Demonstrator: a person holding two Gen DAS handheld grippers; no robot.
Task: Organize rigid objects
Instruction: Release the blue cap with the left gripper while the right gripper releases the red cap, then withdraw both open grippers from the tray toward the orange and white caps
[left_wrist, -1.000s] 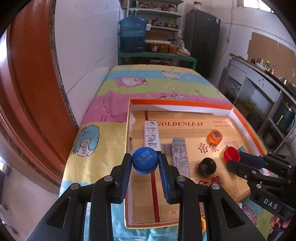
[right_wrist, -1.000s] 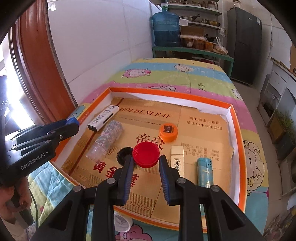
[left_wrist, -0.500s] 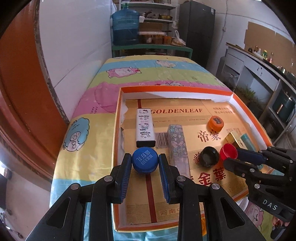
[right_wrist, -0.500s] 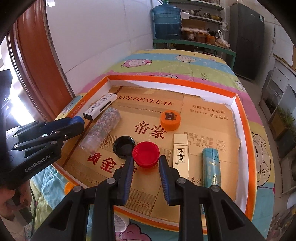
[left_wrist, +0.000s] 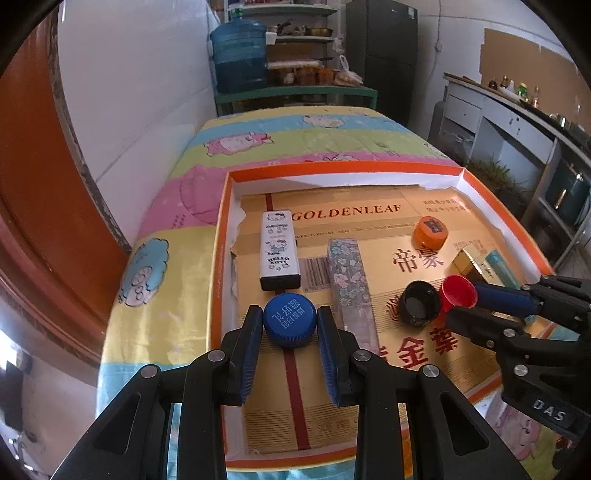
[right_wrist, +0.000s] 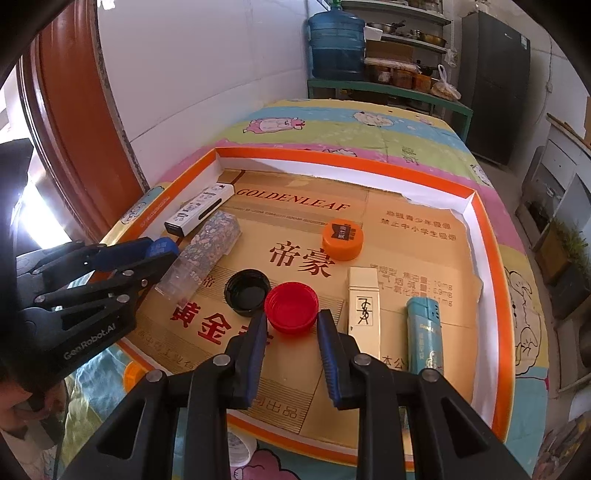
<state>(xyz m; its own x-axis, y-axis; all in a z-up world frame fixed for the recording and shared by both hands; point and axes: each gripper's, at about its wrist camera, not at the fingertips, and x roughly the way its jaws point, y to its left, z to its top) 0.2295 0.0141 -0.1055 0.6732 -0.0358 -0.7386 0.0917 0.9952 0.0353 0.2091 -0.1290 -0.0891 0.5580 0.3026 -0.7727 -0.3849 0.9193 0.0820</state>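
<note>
Over the near-left part of the shallow orange-rimmed cardboard tray (left_wrist: 221, 236) the left gripper (left_wrist: 289, 332) is clamped on a round blue plastic bottle cap (left_wrist: 289, 320) with white print on top, both blue-padded fingers (left_wrist: 249, 350) pressed to its sides; cap sits just in front of the white rectangular Hello Kitty case (left_wrist: 279, 249), floral-patterned rectangular box (left_wrist: 349, 277) lying just to its right; whether the blue cap touches the tray floor cannot be told. Right gripper (right_wrist: 291, 325) holds a round red plastic cap (right_wrist: 291, 304), open side up, between its pads near the tray's front-centre; red cap touches or nearly touches the upturned black plastic cap (right_wrist: 246, 291) on its left; from the left wrist view the red cap (left_wrist: 459, 293) looks tilted, raised edge toward that camera. Beside it on the right lies a gold-and-white rectangular lighter case (right_wrist: 364, 304), then a teal cylindrical lighter (right_wrist: 424, 332) further right; an orange round cap (right_wrist: 341, 238) with a dark label sits further back, apart from the rest. Tray floor is gold printed cardboard reading GOLDENLEAF; tray rests on a pastel cartoon-print cloth (left_wrist: 295, 140) covering the table.
</note>
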